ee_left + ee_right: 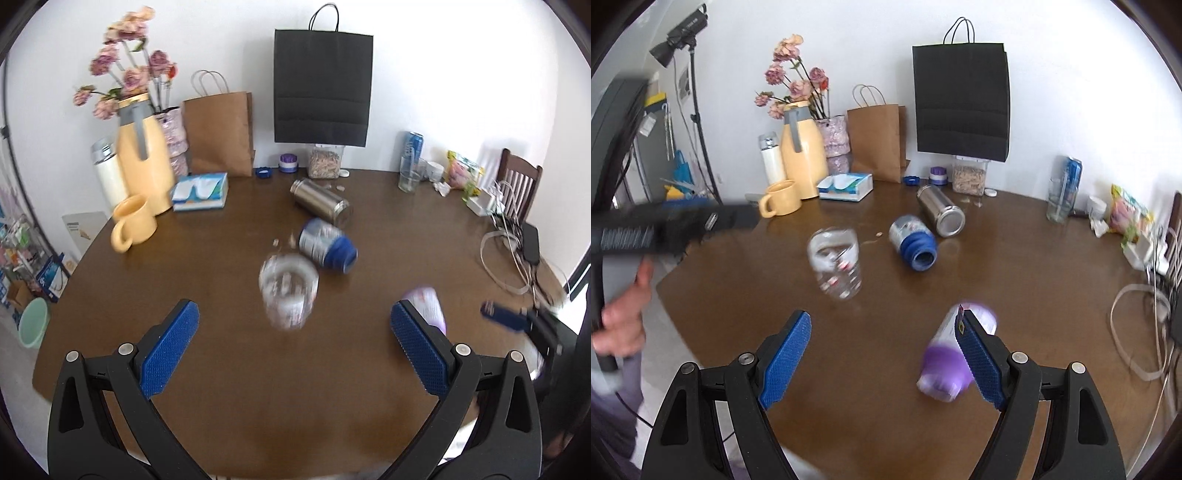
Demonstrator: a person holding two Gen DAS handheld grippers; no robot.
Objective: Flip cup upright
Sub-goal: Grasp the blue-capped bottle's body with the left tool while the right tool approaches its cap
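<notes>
A clear plastic cup is on the brown table, blurred, its wide rim toward the far side; whether it stands or lies I cannot tell. Behind it a blue-lidded cup and a steel tumbler lie on their sides. A purple-and-white bottle lies partly behind my right gripper's right finger. My left gripper is open, hovering just short of the clear cup. My right gripper is open and holds nothing.
Along the back edge are a yellow mug, a yellow jug, a tissue box, paper bags, a jar and a glass. Cables and a power strip crowd the right side. A hand holds the left tool.
</notes>
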